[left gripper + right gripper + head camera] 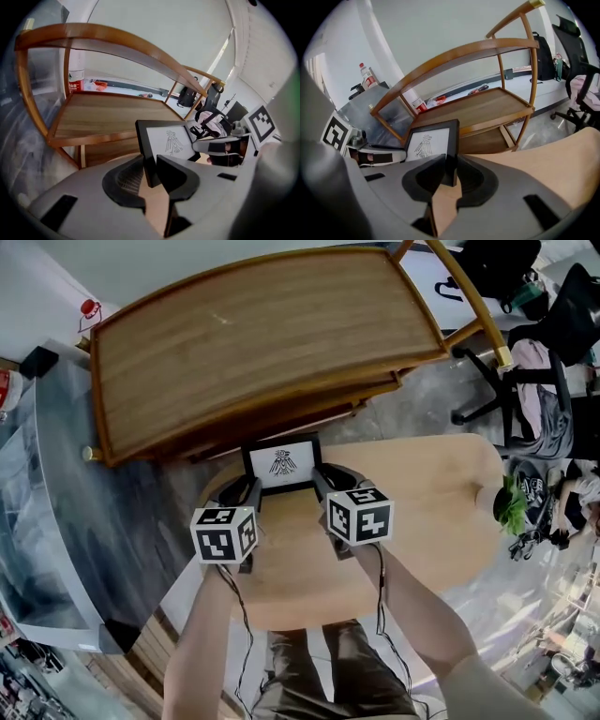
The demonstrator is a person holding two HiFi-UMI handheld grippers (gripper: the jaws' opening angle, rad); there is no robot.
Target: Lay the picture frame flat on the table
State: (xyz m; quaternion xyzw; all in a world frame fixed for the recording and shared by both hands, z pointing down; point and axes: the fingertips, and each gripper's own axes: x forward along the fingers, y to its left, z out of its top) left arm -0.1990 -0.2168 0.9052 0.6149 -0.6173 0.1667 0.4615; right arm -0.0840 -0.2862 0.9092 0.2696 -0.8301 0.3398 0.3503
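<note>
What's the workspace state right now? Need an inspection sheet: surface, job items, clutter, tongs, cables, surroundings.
Surface: round light-wood table, mostly bare.
Job's things: picture frame, black with a bird drawing, standing upright near the table's far edge; not laid flat yet.
Clutter: small green plant at the table's right edge; nothing else seen.
Grippers: left tongs shut on the frame's left edge; right tongs shut on its right edge.
Cables: thin black cables run from both grippers back along the forearms.
Surroundings: wooden shelf unit just behind the table; office chair off to the right.
</note>
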